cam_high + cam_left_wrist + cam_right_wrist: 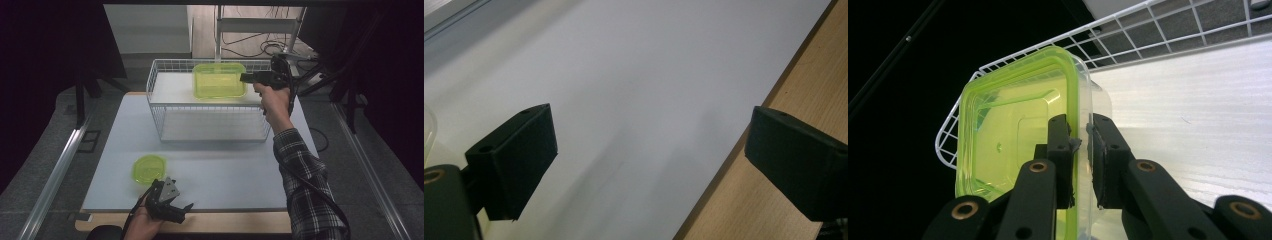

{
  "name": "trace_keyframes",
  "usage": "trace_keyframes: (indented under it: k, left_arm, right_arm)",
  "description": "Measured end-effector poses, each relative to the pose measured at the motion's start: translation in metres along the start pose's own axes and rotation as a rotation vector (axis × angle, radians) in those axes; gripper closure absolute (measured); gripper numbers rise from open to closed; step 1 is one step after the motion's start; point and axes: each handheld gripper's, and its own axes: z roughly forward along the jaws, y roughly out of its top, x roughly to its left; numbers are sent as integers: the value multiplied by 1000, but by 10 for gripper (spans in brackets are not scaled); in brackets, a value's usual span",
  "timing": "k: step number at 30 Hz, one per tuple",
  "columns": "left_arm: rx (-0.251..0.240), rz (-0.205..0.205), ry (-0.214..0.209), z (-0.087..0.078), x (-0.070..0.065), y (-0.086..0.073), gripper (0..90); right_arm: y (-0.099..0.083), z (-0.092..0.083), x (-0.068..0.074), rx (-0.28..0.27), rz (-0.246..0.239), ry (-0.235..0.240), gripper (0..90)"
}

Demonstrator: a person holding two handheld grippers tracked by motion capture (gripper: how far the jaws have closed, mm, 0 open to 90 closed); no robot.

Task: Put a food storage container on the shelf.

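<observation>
A yellow-green rectangular container (pixel 219 80) (pixel 1013 130) sits inside the white wire basket (pixel 210 117) (pixel 1128 25), at its far end. My right gripper (pixel 247 77) (pixel 1080 145) reaches in from the right and is shut on the container's right wall, one jaw inside and one outside. A round yellow-green container (pixel 149 168) rests on the white table top near the front left. My left gripper (pixel 184 211) (pixel 649 145) hovers just right of it at the table's front edge, open, with nothing between its jaws.
The white table top (pixel 225 170) (pixel 634 75) ends in a wooden front edge (pixel 235 222) (pixel 804 75). A metal frame and cables (pixel 260 30) stand behind the basket. Dark curtains flank both sides.
</observation>
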Motion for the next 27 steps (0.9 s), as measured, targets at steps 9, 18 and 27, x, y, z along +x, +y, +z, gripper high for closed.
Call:
trace_keyframes:
  k: [9, 18, 27]
  left_arm:
    - [3, 2, -1, 0, 0, 0, 65]
    - [8, 6, -1, 1, -1, 0, 65]
    - [15, 8, 0, 1, -1, 0, 65]
  right_arm:
    - [1, 8, -5, 2, 4, -19, 789]
    - [2, 12, -2, 3, -57, -98, 736]
    - [2, 19, -3, 10, -120, -146, 650]
